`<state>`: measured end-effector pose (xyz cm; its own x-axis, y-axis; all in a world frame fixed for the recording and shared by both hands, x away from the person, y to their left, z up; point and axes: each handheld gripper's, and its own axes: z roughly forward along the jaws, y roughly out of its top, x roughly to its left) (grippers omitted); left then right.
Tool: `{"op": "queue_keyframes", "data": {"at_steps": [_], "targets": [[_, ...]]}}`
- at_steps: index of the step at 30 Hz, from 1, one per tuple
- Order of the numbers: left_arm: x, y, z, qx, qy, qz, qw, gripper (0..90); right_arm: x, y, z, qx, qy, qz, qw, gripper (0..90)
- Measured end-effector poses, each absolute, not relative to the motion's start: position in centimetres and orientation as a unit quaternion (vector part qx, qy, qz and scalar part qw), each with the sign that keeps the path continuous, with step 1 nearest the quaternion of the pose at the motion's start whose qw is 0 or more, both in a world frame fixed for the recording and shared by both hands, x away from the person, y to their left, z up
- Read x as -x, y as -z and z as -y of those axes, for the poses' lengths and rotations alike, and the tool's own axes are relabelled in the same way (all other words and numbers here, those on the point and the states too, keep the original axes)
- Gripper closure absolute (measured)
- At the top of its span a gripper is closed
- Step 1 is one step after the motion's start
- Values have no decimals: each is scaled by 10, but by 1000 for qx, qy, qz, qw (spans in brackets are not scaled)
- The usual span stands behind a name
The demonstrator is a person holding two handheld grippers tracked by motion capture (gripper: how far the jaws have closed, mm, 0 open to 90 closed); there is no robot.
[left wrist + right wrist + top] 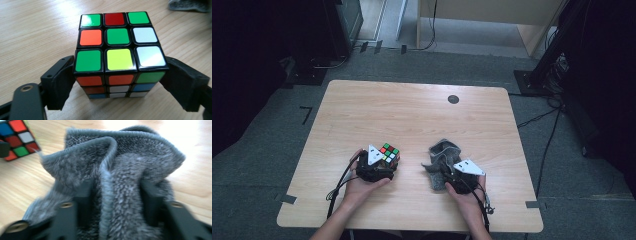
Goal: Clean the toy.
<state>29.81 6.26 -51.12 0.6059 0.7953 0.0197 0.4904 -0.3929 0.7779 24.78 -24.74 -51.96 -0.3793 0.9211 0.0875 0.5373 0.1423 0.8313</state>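
Where grey cloth (120, 195) bunches, jaw tips hidden

The cube (120, 50) shows a top face of green, red, green, then orange, green, white, then green, yellow, white, all framed in black, beside a plain grey fuzzy cloth (117, 185) on the pale wood-grain table (412, 110), whose far dot (453, 99) looks dark grey or black.

Scrambled puzzle cube (120, 53) sits flat on worktop, front-left area, top face mostly green with red, orange, yellow, white squares. Grey fuzzy cloth (117, 182) lies crumpled and bunched into folds, front-right, apart from cube.
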Motion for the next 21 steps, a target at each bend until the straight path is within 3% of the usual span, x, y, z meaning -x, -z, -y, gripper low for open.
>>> {"op": "queue_keyframes", "data": {"at_steps": [6, 10, 21], "targets": [[-296, 501, -75, -799, -189, -407, 401, 139, -249, 507, 251, -493, -439, -725, 195, 146], [-289, 489, -88, -794, -192, -397, 418, 138, -248, 491, 254, -465, -456, -733, 197, 71], [-262, 470, -131, -780, -216, -395, 435, 134, -232, 454, 296, -479, -470, -715, 199, 32]]}}
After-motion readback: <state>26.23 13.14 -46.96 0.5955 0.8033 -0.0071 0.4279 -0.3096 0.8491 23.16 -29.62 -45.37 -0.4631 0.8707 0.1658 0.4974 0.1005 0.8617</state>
